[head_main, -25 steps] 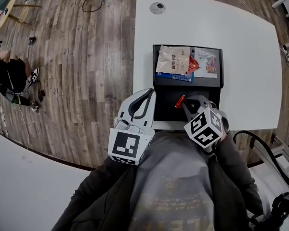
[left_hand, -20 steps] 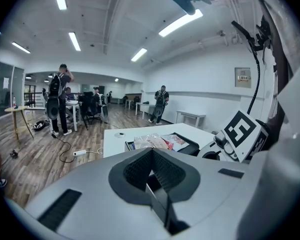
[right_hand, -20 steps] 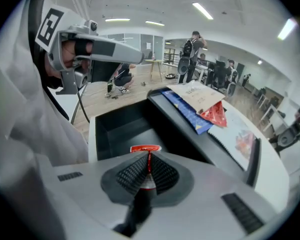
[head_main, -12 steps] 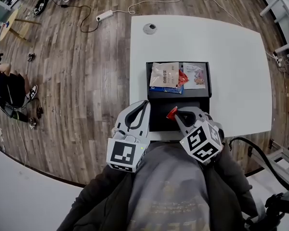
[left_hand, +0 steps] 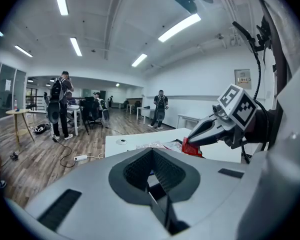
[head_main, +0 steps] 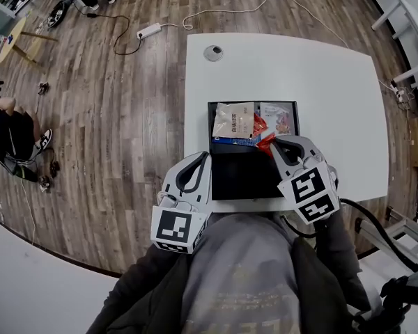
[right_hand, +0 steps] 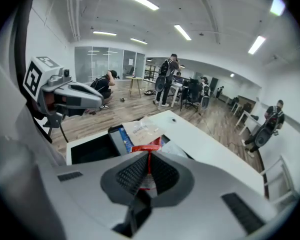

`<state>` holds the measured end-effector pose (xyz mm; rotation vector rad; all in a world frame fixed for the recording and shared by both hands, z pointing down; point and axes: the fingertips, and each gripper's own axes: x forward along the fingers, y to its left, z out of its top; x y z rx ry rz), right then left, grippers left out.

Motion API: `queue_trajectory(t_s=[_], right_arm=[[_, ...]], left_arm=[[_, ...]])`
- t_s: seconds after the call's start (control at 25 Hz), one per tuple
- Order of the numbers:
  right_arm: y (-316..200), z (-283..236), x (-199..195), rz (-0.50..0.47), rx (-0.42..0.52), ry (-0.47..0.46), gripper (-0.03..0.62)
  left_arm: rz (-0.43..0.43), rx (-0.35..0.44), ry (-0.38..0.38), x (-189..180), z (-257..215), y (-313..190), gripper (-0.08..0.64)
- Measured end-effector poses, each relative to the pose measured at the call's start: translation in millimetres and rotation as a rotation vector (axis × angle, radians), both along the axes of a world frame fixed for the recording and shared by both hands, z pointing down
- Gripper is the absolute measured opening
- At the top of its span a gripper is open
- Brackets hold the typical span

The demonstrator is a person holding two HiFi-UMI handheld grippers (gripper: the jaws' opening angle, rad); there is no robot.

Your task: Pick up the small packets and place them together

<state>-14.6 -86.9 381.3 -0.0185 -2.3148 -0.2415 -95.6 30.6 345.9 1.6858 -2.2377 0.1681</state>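
Over the divider of the black tray (head_main: 238, 179), the right gripper (head_main: 273, 145) is clenching a red packet (right_hand: 148, 148) by its edge, the pads pressing on it from both sides. The packet is hanging just at the near edge of the pile (head_main: 234, 120), which is lying in the far compartment: a beige packet on top, with blue, red and clear ones beside and under it. The near compartment is showing only bare black floor. The left gripper (head_main: 200, 157) is hovering by the tray's near left corner, jaws together on nothing, taking no part.

Judging by this, the step in hand is bringing the red packet to the others, and the task is looking nearly finished, since no loose packet is showing elsewhere on the table (head_main: 334, 82). The next move is calling for a little more reach past the divider, a lowering onto the pile, then a release so the packet is dropping among the rest and not into the near compartment.
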Motion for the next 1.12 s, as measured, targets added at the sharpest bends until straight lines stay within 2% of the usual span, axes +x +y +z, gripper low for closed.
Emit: queue_trajectory(t_s=[0.16, 0.36, 0.92, 1.12], right_arm=[[-37.0, -2.6, -12.2, 0.047, 0.027, -0.006, 0.017], [-60.4, 9.5, -24.3, 0.056, 0.045, 0.032, 0.017], [-68.4, 31.8, -35.8, 0.085, 0.009, 0.032, 0.035], [-68.3, 28.9, -32.0, 0.107, 0.012, 0.027, 0.091]], left_arm=[[-0.012, -0.016, 0.001, -6.6, 4.5, -2.9, 0.003], [-0.034, -0.039, 0.014, -15.3, 8.1, -6.6, 0.003], [-0.043, -0.065, 0.033, -26.1, 20.9, -9.1, 0.003], [-0.035, -0.06, 0.03, -24.8, 19.6, -7.8, 0.003]])
